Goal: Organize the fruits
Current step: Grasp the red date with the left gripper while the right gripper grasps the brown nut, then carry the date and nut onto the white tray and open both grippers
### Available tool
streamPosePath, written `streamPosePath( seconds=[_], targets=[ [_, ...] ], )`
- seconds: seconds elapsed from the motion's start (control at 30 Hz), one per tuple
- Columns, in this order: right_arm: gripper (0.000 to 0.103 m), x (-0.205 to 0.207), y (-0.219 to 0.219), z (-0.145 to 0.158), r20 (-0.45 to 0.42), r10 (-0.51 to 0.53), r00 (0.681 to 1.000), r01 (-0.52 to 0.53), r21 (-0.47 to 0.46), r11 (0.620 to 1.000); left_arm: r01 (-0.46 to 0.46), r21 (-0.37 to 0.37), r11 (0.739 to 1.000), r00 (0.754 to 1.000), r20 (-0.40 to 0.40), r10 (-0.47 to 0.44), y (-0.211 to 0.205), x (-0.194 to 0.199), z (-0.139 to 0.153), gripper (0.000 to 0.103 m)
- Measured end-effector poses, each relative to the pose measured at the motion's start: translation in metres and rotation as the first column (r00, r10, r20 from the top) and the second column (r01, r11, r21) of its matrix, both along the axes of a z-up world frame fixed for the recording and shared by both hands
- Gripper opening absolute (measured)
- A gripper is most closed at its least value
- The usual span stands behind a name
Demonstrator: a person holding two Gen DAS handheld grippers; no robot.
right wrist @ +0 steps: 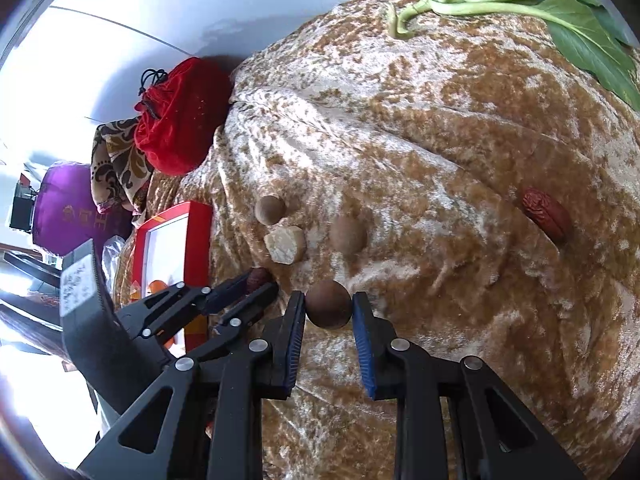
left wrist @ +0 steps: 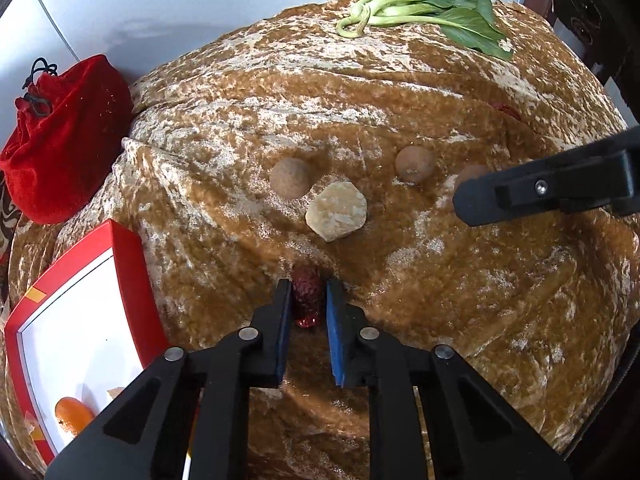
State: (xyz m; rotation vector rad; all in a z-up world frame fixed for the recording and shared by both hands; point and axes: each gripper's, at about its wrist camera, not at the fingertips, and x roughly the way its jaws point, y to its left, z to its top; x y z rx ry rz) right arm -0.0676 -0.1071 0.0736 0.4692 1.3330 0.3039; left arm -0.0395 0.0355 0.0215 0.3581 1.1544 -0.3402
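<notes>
Now left gripper (left wrist: 308,300) pinches red date (left wrist: 306,290) low-centre; right gripper (right wrist: 328,308) clamps brown longan (right wrist: 329,304). Lift straight, carry to red box (left wrist: 128,264) lower-left.

Both views are bright with daylight. In the right wrist view glare burns out the left edge, and the white wall (right wrist: 132,4) behind is nearly washed out. The gold cloth (left wrist: 400,92) glints in pale patches. Soft shadows lie under the small round fruits. Fisheye bending curves the cloth into a dome, with dark vignetting in the corners. Focus is fairly sharp throughout.
</notes>
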Motion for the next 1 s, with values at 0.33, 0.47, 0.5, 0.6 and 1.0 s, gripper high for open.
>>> streamPosePath(
  seconds=[0.33, 0.47, 0.5, 0.6, 1.0],
  targets=[
    [0.024, -0.009, -0.002, 0.020, 0.059, -0.019, 0.998, 0.015, 0.063, 0.998, -0.005, -0.029, 1.000, 0.999, 0.048, 0.007, -0.008, -0.020, 0.015, 0.014],
    [0.024, -0.009, -0.002, 0.026, 0.078, -0.018, 0.997, 0.013, 0.059, 0.998, -0.009, -0.054, 0.999, 0.997, 0.074, 0.013, -0.006, -0.025, 0.027, 0.014],
    [0.024, -0.010, -0.002, 0.027, 0.081, -0.015, 0.997, 0.011, 0.057, 0.998, -0.012, -0.057, 0.998, 0.997, 0.081, 0.016, -0.005, -0.026, 0.030, 0.014],
    [0.024, -0.010, 0.001, 0.029, 0.090, -0.006, 0.996, 0.001, 0.055, 0.998, -0.032, -0.074, 0.997, 0.994, 0.101, 0.039, -0.002, -0.027, 0.040, 0.014],
    [0.024, -0.005, 0.039, 0.030, 0.117, 0.059, 0.991, -0.063, 0.034, 0.997, -0.110, -0.126, 0.986, 0.978, 0.162, 0.130, 0.035, -0.024, 0.067, 0.014]
  ],
)
